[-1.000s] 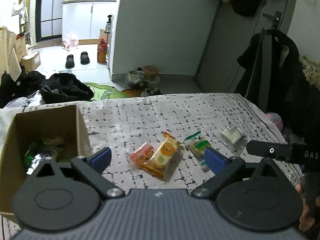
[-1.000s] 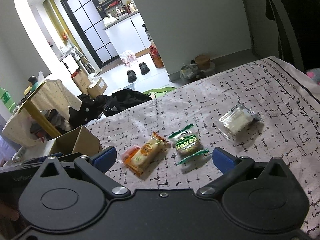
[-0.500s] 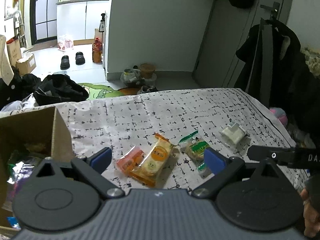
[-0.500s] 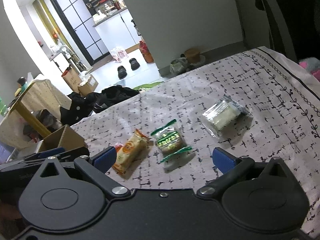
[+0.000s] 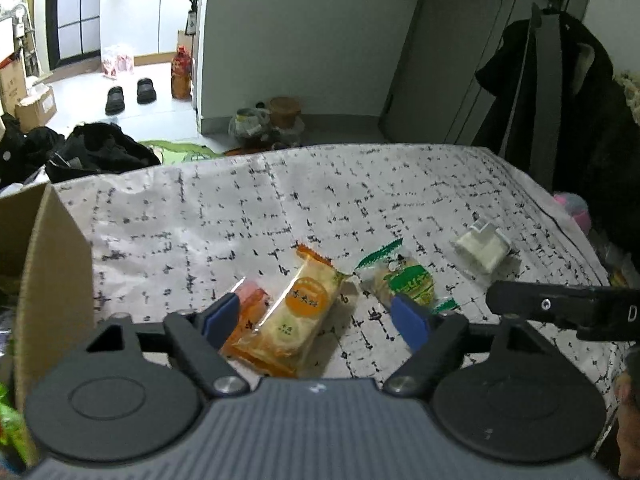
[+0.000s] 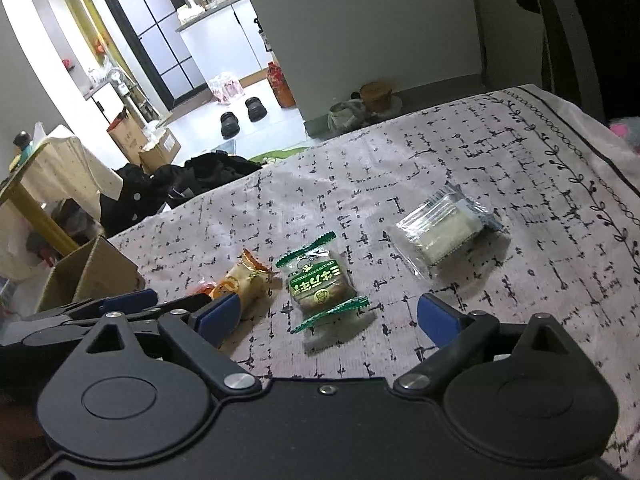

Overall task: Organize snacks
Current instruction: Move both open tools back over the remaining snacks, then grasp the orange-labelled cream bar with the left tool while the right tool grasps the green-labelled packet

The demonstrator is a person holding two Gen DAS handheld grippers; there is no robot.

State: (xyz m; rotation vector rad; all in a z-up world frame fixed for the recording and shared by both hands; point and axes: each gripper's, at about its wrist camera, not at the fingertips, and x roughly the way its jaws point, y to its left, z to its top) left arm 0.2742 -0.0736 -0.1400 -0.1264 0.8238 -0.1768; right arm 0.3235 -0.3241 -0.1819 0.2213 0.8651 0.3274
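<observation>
Fingers of both grippers, left (image 5: 316, 320) and right (image 6: 332, 316), gape empty, just closing; four snacks (image 5: 298, 312) remain at twelve o'clock, box (image 5: 48, 280) at nine.

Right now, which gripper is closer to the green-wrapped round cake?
Right. The right gripper has the green-wrapped round cake between its open fingers. The left gripper straddles the orange-and-yellow packet beside it, its jaws just closing.

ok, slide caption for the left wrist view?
Left gripper, open and closing, over the orange snack packs beside the cardboard box.
</observation>
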